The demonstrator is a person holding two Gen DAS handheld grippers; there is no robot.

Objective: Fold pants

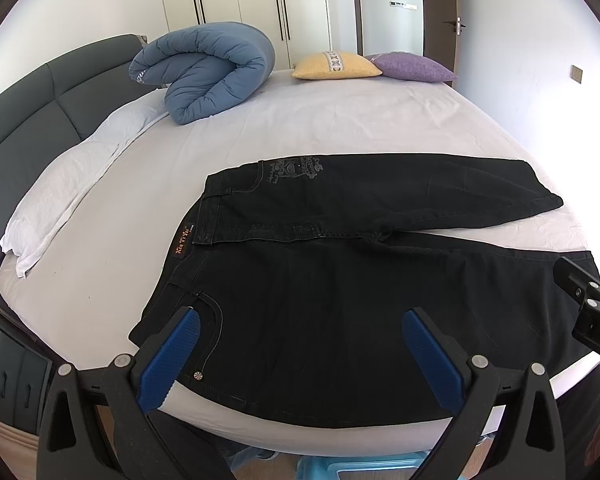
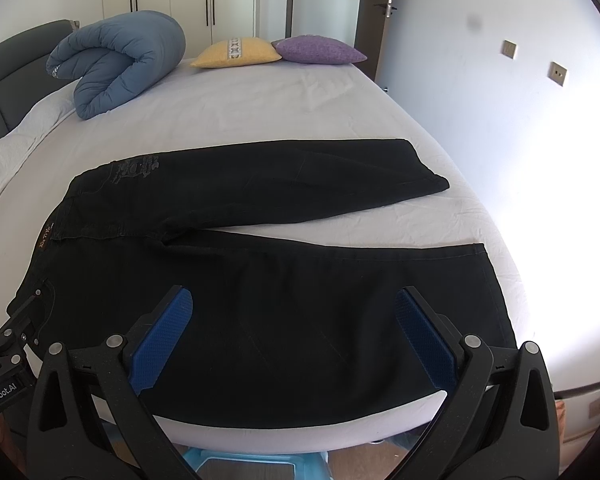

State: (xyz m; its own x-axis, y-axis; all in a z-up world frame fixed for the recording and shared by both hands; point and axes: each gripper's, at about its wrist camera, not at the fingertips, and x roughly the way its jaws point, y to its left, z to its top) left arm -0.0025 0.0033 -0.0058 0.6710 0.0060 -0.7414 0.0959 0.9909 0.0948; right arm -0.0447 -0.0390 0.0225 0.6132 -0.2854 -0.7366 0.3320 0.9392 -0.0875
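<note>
Black jeans (image 1: pixel 320 280) lie flat on the white bed, waist to the left, both legs running right and spread apart in a V. They also show in the right wrist view (image 2: pixel 260 280). My left gripper (image 1: pixel 300 344) is open and empty, hovering over the near leg's waist and pocket area. My right gripper (image 2: pixel 292 324) is open and empty, hovering over the near leg, toward its hem. The right gripper's body shows at the right edge of the left wrist view (image 1: pixel 592 304); the left one's shows at the left edge of the right wrist view (image 2: pixel 8 344).
A rolled blue duvet (image 1: pixel 204 72) lies at the head of the bed with a yellow cushion (image 1: pixel 336 65) and a purple cushion (image 1: pixel 412 66). A white pillow (image 1: pixel 72 176) lies by the dark headboard (image 1: pixel 28 104). A blue stool (image 2: pixel 252 464) stands below the near bed edge.
</note>
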